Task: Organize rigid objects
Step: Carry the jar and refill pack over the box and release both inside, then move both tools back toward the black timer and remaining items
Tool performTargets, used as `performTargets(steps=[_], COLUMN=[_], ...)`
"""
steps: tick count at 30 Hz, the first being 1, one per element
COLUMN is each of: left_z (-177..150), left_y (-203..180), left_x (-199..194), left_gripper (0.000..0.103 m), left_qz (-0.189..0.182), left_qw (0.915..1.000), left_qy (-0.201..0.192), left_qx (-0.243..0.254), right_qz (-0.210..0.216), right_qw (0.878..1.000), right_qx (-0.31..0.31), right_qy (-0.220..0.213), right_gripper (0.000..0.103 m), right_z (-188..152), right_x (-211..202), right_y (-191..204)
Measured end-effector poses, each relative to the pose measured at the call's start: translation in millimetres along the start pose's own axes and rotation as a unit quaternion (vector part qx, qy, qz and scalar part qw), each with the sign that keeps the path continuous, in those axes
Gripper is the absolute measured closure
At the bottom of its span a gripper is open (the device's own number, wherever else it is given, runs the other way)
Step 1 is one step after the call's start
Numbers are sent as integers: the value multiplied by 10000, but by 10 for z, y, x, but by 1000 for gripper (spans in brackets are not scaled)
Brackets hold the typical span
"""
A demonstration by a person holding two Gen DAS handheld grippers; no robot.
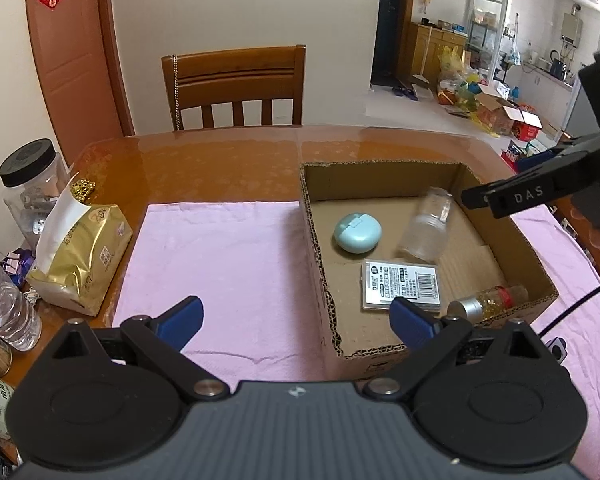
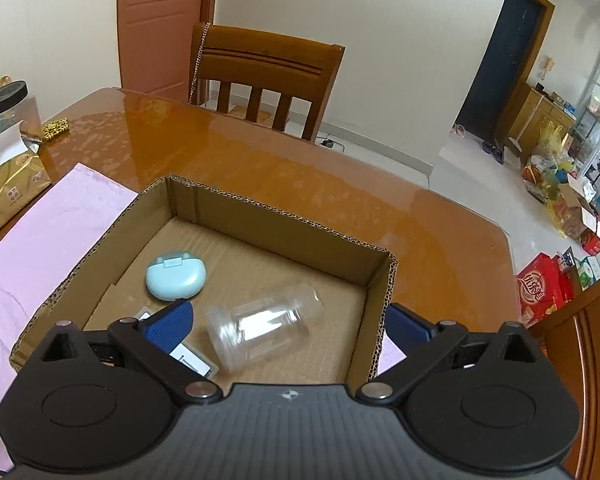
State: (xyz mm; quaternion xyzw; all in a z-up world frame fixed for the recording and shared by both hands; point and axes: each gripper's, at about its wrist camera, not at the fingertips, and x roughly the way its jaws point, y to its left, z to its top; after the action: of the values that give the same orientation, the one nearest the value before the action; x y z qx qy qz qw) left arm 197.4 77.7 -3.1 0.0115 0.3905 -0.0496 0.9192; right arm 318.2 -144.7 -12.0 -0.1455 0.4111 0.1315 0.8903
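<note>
An open cardboard box sits on a pink cloth. Inside lie a light blue round case, a clear plastic jar blurred and tilted, a flat white labelled case, and a small bottle with a silver cap. My left gripper is open and empty over the box's near left corner. My right gripper is open, just above the jar; its body shows in the left wrist view.
The pink cloth covers a glossy wooden table. A gold tissue pack, a black-lidded jar and bottles stand at the left. A wooden chair is behind the table.
</note>
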Motion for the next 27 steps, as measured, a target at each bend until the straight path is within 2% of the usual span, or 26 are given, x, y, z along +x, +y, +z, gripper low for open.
performTargets(steps=[7, 13, 21, 27], left_z=[-33, -142, -383, -692], left_y=[-10, -32, -21, -69], left_x=[-43, -83, -57, 143], left_gripper=[4, 4, 4, 4], left_qz=[-22, -78, -198, -363], left_qw=[10000, 9999, 9997, 9980], left_qy=[-64, -74, 69, 413], left_qx=[29, 59, 86, 325], right_qz=[27, -8, -264, -427], right_qw=[9999, 9992, 9952, 9884], right_qx=[158, 383, 944, 1447], right_qy=[-15, -69, 31, 163], right_gripper=[0, 0, 0, 0], right_z=[-117, -373, -1030, -1565], right_x=[-210, -411, -666, -780], right_y=[-22, 30, 84, 61])
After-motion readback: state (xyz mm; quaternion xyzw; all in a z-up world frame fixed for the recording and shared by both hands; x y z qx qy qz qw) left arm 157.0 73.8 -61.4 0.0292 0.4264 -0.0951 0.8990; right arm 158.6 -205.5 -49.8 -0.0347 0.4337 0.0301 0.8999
